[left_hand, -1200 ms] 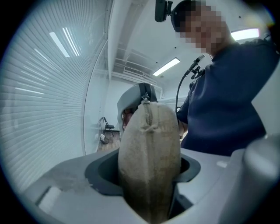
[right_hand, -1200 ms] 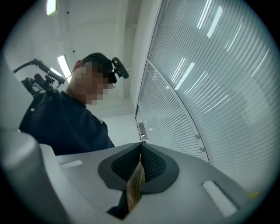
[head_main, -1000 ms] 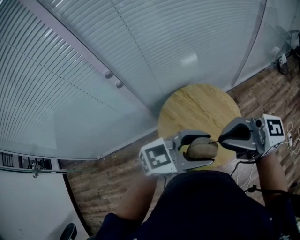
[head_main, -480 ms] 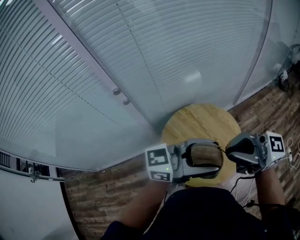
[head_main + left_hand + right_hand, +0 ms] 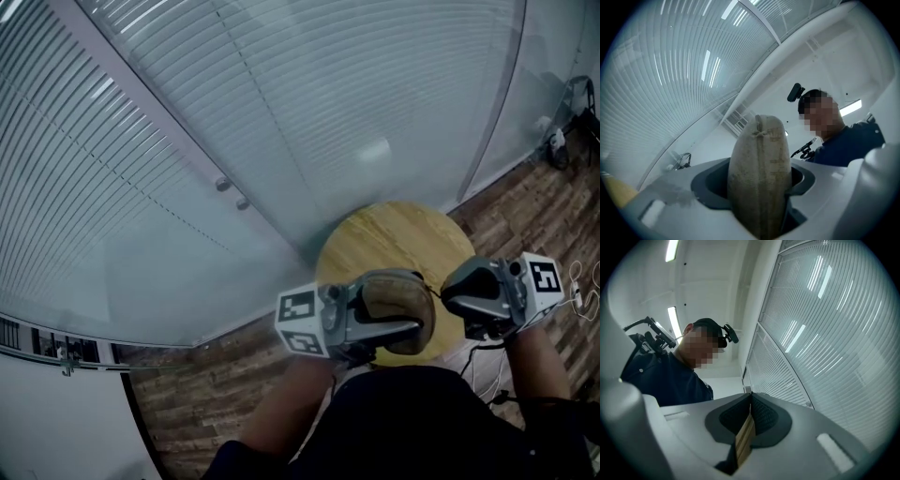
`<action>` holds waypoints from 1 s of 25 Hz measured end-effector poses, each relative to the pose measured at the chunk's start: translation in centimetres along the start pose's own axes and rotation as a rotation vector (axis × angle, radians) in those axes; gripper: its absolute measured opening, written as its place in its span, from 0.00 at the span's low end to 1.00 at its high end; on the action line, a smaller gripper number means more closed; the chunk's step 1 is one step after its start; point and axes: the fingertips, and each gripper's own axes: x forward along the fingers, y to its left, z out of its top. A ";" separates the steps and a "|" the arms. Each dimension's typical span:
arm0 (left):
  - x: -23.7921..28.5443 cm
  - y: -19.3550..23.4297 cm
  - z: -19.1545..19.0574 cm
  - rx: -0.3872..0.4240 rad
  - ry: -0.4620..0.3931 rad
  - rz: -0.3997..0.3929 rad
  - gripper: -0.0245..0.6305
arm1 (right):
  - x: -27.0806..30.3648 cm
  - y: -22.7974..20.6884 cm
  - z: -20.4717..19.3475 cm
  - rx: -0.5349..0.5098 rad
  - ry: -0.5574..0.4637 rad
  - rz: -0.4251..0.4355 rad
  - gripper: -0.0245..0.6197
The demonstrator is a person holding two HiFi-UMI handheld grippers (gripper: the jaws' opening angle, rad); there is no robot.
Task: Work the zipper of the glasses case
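Beige, coarse-woven and oval, the glasses case (image 5: 759, 178) is sitting pinched in the left claw (image 5: 422, 307) above a round wooden desk (image 5: 398, 234); the right claw (image 5: 448, 292) is pressing together beside it.

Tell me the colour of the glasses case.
The case is speckled beige-tan; the left gripper view shows it best.

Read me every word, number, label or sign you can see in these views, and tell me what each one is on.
No readable text in any view.
Left tool, left marker cube: black-and-white square pattern, no letters.
Right tool, right marker cube: the same.
Glasses case: no legible label.
Tan zipper pull: blank.
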 end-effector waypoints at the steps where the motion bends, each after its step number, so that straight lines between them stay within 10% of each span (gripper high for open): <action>1: 0.0 -0.1 0.1 -0.012 -0.021 -0.008 0.50 | 0.1 0.1 -0.1 -0.003 0.006 0.000 0.06; 25: -0.5 -4.4 1.2 -0.090 -0.180 -0.071 0.50 | 1.9 5.1 -0.5 -0.046 0.023 0.019 0.06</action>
